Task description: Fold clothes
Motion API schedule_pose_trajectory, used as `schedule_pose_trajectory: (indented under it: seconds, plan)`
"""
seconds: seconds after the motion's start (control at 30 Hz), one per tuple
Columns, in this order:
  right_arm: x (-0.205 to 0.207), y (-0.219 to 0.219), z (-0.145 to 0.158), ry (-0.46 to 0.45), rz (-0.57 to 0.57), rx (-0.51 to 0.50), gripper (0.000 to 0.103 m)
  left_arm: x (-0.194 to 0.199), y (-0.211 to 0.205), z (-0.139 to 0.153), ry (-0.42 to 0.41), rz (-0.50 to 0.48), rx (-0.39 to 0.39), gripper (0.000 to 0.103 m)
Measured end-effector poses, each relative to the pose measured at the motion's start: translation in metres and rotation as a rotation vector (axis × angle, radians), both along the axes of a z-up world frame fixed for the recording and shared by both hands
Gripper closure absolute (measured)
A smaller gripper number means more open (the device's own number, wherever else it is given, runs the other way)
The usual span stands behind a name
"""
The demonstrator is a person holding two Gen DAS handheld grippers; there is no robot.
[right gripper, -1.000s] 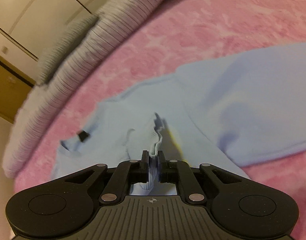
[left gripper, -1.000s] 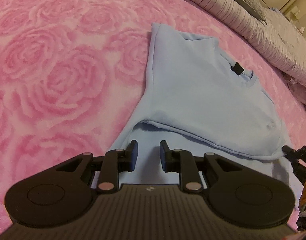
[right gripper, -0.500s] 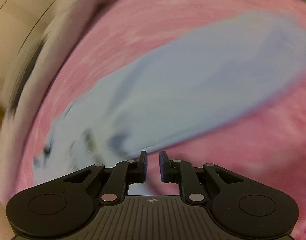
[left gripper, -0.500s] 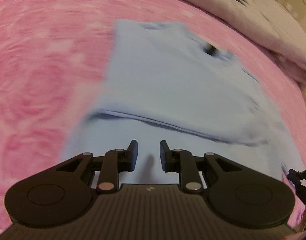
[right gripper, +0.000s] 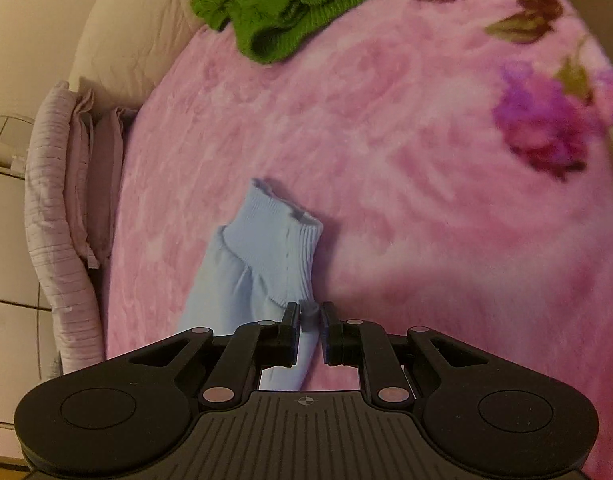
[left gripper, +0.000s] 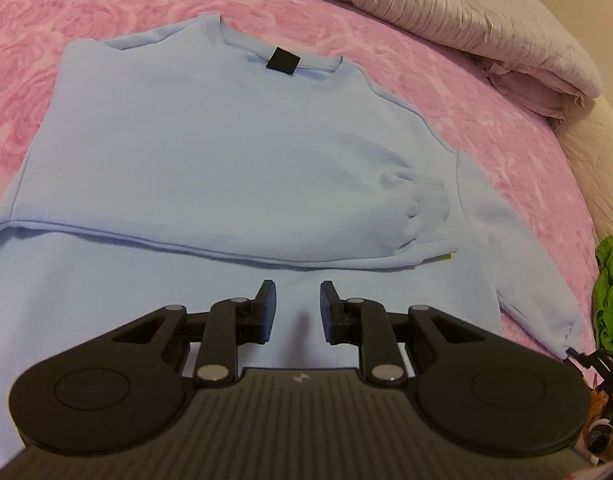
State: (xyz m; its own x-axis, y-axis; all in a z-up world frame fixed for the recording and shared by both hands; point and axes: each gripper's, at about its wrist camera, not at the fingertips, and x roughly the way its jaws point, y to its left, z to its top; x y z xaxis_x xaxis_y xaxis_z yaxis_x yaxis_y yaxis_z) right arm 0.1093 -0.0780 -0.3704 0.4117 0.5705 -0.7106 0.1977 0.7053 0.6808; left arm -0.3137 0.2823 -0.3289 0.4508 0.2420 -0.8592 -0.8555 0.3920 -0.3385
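Note:
A light blue sweatshirt [left gripper: 226, 148] lies flat on the pink rose blanket [left gripper: 486, 120], collar at the far side with a black tag [left gripper: 282, 59]. One sleeve is folded across the chest, its cuff [left gripper: 426, 220] at the right. My left gripper [left gripper: 294, 304] is open and empty just above the sweatshirt's lower body. The other sleeve [right gripper: 242, 280] lies out on the blanket, its ribbed cuff [right gripper: 278, 236] pointing away. My right gripper [right gripper: 309, 316] is open, its jaws either side of the sleeve's edge just behind the cuff.
A green knitted garment [right gripper: 278, 4] lies crumpled at the far edge of the blanket; it also shows in the left wrist view [left gripper: 610, 292]. A folded mauve quilt [left gripper: 446, 4] runs along the far side of the bed. Beige bed edge [right gripper: 118, 40] beyond.
My right gripper let go of the folded sleeve's cuff, swung right and now stands open at the other sleeve. My left gripper moved right to face the sweatshirt squarely, staying open.

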Motion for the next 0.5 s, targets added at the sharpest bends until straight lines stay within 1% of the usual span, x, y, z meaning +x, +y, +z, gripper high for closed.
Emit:
schedule_pose_trajectory:
  seconds: [0.1, 0.13, 0.2, 0.27, 0.37, 0.4, 0.43, 0.47, 0.5]
  plan:
    - [0.005, -0.001, -0.004, -0.002, -0.004, 0.034, 0.081, -0.003, 0.000, 0.003, 0.009, 0.010, 0.009, 0.085]
    - [0.006, -0.002, -0.004, -0.002, -0.008, 0.046, 0.073, -0.006, 0.000, 0.003, 0.011, 0.016, 0.007, 0.085]
    - [0.008, -0.004, 0.002, -0.022, -0.004, 0.045, 0.061, -0.011, 0.000, 0.004, 0.015, 0.029, 0.005, 0.085]
    - [0.010, -0.004, 0.009, -0.052, 0.015, 0.002, 0.061, -0.015, -0.001, 0.004, 0.011, 0.045, -0.003, 0.085]
    - [0.017, -0.001, 0.007, -0.052, 0.034, -0.016, 0.061, -0.020, -0.001, 0.002, 0.005, 0.058, -0.006, 0.085]
    - [0.019, 0.004, 0.007, -0.052, 0.052, -0.031, 0.062, -0.021, -0.002, 0.001, 0.004, 0.063, -0.010, 0.085]
    - [0.021, 0.009, 0.006, -0.052, 0.070, -0.047, 0.089, -0.023, -0.002, 0.000, 0.003, 0.068, -0.013, 0.085]
    - [0.024, 0.016, 0.007, -0.050, 0.094, -0.075, 0.093, -0.025, -0.002, 0.001, -0.002, 0.075, -0.017, 0.085]
    - [0.024, 0.025, 0.012, -0.058, 0.122, -0.127, 0.095, -0.028, -0.002, 0.001, -0.006, 0.082, -0.022, 0.085]
